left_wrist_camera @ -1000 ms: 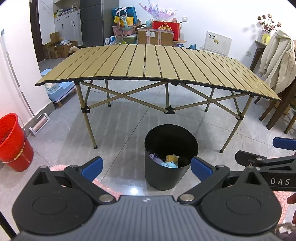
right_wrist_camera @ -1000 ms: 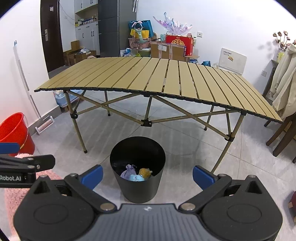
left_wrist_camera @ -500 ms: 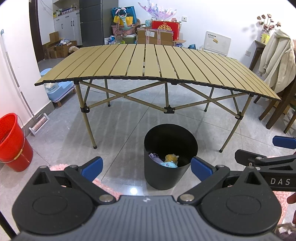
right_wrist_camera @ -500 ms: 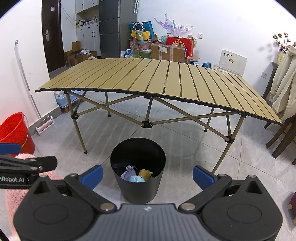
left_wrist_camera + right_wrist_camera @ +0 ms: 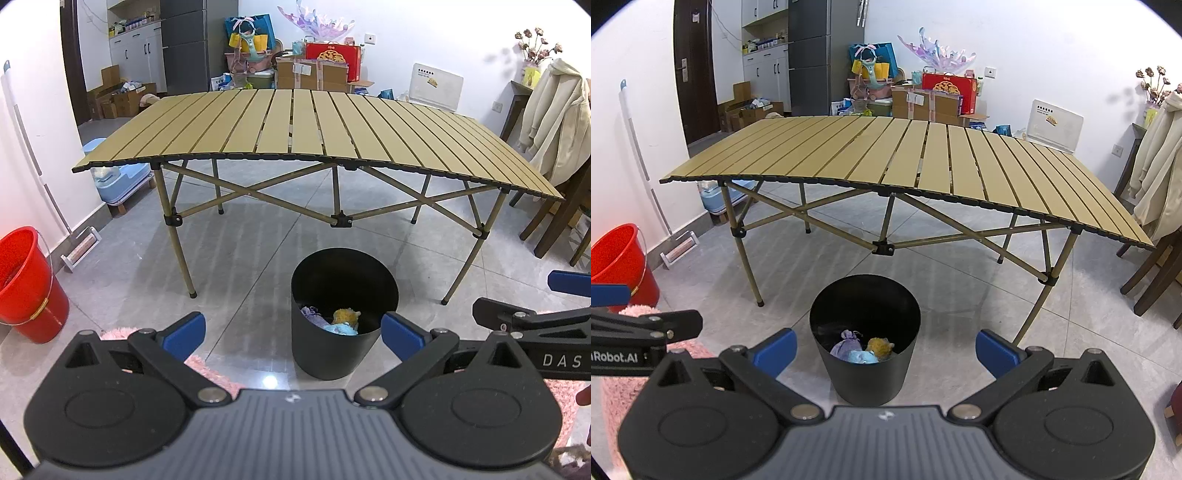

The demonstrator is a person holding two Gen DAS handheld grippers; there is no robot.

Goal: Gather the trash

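In black bin [image 5: 864, 369]: trash [image 5: 862, 349]; both grippers spread wide, empty.

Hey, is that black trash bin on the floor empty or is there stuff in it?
Not empty. The black bin stands upright and holds a few small items at the bottom: purple, yellow and light blue.

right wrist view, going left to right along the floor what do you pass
red bucket → pink rug → black bin → wooden chair
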